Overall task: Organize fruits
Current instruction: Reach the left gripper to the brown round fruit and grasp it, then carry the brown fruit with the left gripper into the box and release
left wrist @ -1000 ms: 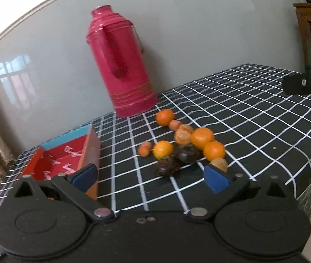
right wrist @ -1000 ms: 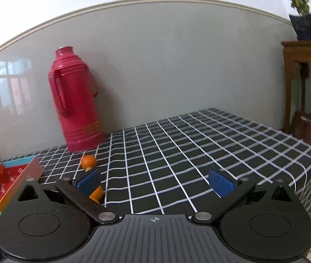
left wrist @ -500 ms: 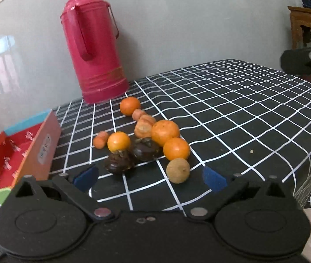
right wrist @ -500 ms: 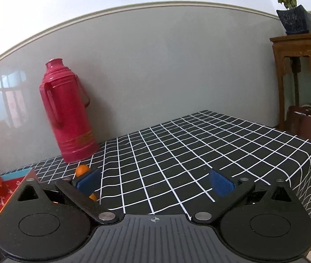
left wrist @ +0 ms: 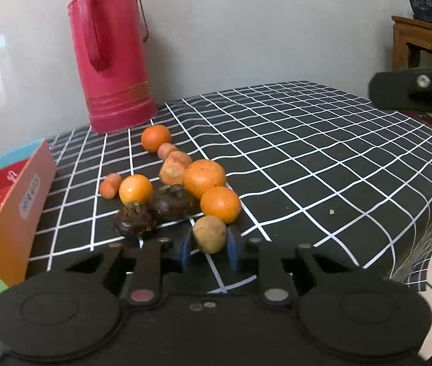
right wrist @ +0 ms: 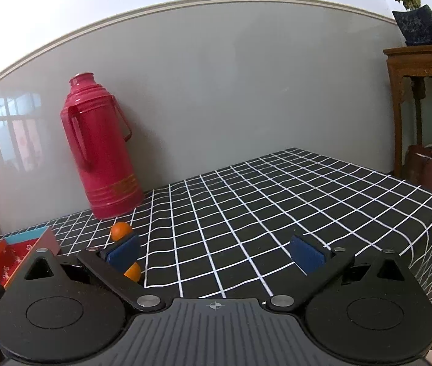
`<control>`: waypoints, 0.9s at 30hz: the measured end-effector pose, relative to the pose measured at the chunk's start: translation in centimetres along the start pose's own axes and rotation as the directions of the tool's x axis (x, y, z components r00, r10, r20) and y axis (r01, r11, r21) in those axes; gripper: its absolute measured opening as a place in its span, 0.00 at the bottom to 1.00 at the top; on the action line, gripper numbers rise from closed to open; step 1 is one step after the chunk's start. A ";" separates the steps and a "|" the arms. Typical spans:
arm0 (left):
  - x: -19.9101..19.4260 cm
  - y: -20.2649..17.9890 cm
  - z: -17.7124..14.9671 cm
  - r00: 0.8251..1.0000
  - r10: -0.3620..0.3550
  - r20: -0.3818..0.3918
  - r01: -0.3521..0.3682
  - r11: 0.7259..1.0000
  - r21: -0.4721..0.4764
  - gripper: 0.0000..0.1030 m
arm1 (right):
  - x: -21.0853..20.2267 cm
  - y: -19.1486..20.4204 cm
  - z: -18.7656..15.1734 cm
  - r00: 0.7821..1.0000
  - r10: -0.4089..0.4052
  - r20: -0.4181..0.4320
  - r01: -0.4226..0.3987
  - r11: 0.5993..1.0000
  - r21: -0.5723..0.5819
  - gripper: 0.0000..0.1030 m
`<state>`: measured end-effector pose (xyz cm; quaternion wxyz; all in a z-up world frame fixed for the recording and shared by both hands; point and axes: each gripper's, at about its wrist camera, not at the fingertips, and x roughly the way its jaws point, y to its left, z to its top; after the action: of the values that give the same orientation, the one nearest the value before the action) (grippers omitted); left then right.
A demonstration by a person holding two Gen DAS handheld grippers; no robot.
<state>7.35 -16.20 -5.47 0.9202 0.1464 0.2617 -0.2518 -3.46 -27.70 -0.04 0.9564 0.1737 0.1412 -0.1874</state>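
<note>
Box: the red-lined cardboard box (left wrist: pixel 8 195) stands open at the left edge of the table (left wrist: pixel 307 164), well apart from the grasp; judged from the task, it is where the fruit goes.
Pile: just right of the box lie small carrots, oranges and two dark brown fruits (left wrist: pixel 155 210), touching one another in a loose cluster in front of the red thermos (left wrist: pixel 109 52).
Held fruit: a small tan round fruit (left wrist: pixel 209 234) sits at the near edge of the pile, just below an orange (left wrist: pixel 220 204) and very near or touching it.
Left hand-held gripper: the left hand-held gripper (left wrist: pixel 209 248) has its blue pads clamped on the tan fruit from both sides, the fruit apparently resting on the cloth.
How to lift: raise straight up first, so the orange behind and the nearer dark fruit are not nudged and set rolling.
Grip care: the pads seem to catch the fruit's near half only; keep the squeeze steady and do not tilt, or it may squirt forward.
Carry: swing left over the pile rather than through it, then lower inside the box wall before letting go.
Right hand-held gripper: the right hand-held gripper (right wrist: pixel 216 253) hangs with pads wide apart and nothing between them; keep it clear of the left one's path.
</note>
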 end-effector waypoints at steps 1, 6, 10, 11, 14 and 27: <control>-0.3 0.0 0.0 1.000 0.010 0.013 -0.010 1.000 0.004 0.14 | 0.1 0.1 0.0 1.000 0.003 -0.003 -0.003 1.000 0.000 1.00; -2.2 1.7 0.6 0.994 0.077 0.081 -0.075 0.997 -0.030 0.14 | 0.5 0.7 -0.2 1.000 0.012 -0.021 -0.013 1.000 -0.017 1.00; -3.7 5.5 1.1 0.970 0.216 0.110 -0.202 0.971 -0.125 0.14 | 0.9 1.3 -0.6 0.999 0.020 -0.037 -0.021 0.999 -0.035 1.00; -4.1 6.7 1.2 0.960 0.255 0.112 -0.237 0.960 -0.152 0.14 | 1.1 1.6 -0.7 0.999 0.023 -0.042 -0.024 0.999 -0.042 1.00; -4.6 10.2 1.5 0.930 0.358 0.079 -0.332 0.914 -0.231 0.14 | 1.5 2.6 -1.1 0.998 0.039 -0.054 -0.042 0.997 -0.058 1.00; -3.8 20.6 0.2 0.823 0.535 -0.191 -0.565 0.739 -0.366 0.15 | 4.7 7.8 -2.9 0.991 0.037 -0.131 -0.065 0.974 -0.217 1.00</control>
<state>15.78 2.31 -0.40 0.9526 0.0316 0.2865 0.0968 3.31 -21.20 -2.05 0.9635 0.0815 0.2167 -0.1345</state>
